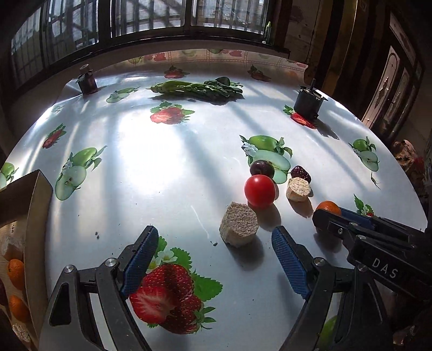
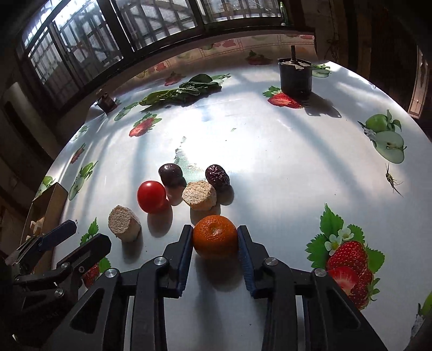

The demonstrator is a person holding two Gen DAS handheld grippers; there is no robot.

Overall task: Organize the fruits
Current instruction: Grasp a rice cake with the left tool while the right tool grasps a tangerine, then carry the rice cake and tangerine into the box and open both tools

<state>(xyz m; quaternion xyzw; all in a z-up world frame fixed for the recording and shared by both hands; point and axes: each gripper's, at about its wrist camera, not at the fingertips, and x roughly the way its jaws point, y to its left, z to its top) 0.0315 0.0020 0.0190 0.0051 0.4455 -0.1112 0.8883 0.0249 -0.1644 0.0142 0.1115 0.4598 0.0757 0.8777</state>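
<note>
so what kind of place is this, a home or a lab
Most likely a home, perhaps a dining corner. A fruit-print tablecloth covers the table, barred windows run behind it, and food lies loose: a tomato, leafy greens, a mandarin.

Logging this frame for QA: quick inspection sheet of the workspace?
Surface: table under glossy fruit-print cloth, sunlit, some crumbs.
Job's things: tangerine, tomato, dark plum, dried date; cardboard box at left holds more tangerines.
Clutter: two bread chunks, leafy greens, two dark pots.
Grippers: right gripper shut on tangerine; left gripper open, holding nothing.
Cables: nothing seen.
Surroundings: barred windows behind the table.
</note>
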